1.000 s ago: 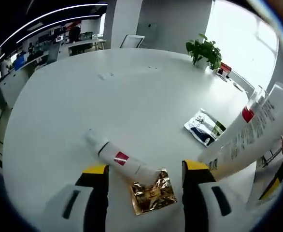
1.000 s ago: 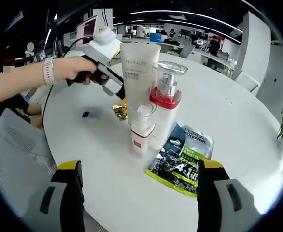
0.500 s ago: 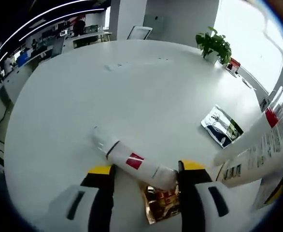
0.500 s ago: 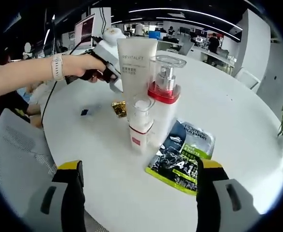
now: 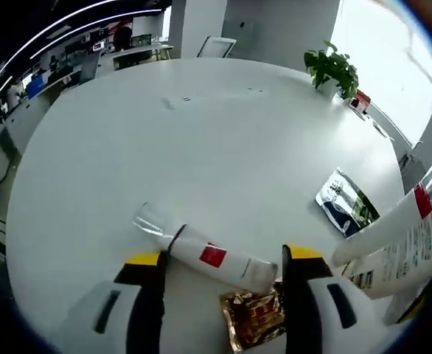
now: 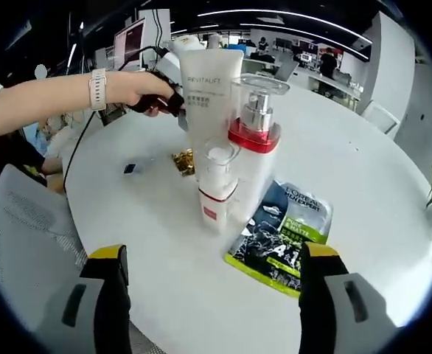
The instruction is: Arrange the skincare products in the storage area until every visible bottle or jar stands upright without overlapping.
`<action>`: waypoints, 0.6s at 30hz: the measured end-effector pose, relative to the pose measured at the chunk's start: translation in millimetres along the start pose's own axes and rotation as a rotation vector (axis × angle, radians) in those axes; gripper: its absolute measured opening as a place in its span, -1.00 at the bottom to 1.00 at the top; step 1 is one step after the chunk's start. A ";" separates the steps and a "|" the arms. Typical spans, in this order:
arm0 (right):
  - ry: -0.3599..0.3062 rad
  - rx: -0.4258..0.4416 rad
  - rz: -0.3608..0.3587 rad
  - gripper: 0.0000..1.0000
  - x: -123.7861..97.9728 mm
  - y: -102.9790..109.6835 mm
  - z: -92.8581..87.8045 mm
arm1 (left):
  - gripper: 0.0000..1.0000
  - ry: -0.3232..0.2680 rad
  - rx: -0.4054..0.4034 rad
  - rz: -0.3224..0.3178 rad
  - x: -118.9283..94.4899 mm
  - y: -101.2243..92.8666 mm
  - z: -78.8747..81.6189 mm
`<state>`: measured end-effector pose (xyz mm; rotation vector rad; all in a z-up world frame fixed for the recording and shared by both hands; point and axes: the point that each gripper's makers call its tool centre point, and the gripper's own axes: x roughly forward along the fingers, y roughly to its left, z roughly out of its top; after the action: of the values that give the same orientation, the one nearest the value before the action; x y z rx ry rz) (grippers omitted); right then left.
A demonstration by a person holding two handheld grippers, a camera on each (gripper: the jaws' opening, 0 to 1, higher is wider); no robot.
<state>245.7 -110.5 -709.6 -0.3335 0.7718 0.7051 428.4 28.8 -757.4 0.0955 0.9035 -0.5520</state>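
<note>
Left gripper view: a bottle lay on its side on the table, crossing the gap between the jaws of the left gripper, with a foil sachet just nearer the camera, a flat packet farther right, and a potted plant at the far edge. Right gripper view: a small bottle stood upright in front, a pump bottle just behind it to the right, and a tube upright behind both. The packet lay flat to their right, the sachet lay behind them to the left, and a hand reached in from the left behind the tube.

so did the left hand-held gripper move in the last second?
Yes. Left hand-held gripper advanced: gold sachet slid back between its jaws, which now flank the lying bottle.
</note>
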 end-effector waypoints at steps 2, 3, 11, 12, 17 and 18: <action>0.004 0.004 0.001 0.93 0.9 0.1 -2.0 | 0.39 -0.003 -0.003 0.005 1.6 -0.8 1.1; 0.005 0.005 0.001 0.93 1.1 0.0 -2.9 | 0.38 -0.003 -0.003 0.007 2.0 -0.8 1.2; 0.018 0.013 0.004 0.92 2.6 -0.7 -8.4 | 0.15 0.018 0.033 0.061 13.1 17.1 7.1; 0.019 0.013 0.005 0.92 2.8 -0.9 -8.7 | 0.13 0.017 0.034 0.057 14.7 17.4 8.0; 0.025 0.017 0.010 0.92 4.9 -0.4 -10.2 | -0.06 0.064 0.212 0.108 15.0 19.7 4.2; 0.024 0.017 0.010 0.92 5.1 -0.4 -10.1 | -0.09 0.071 0.225 0.120 13.1 16.2 2.0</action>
<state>243.2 -113.7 -720.2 -0.3239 0.8026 0.7046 444.3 36.7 -768.6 0.3726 0.8954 -0.5389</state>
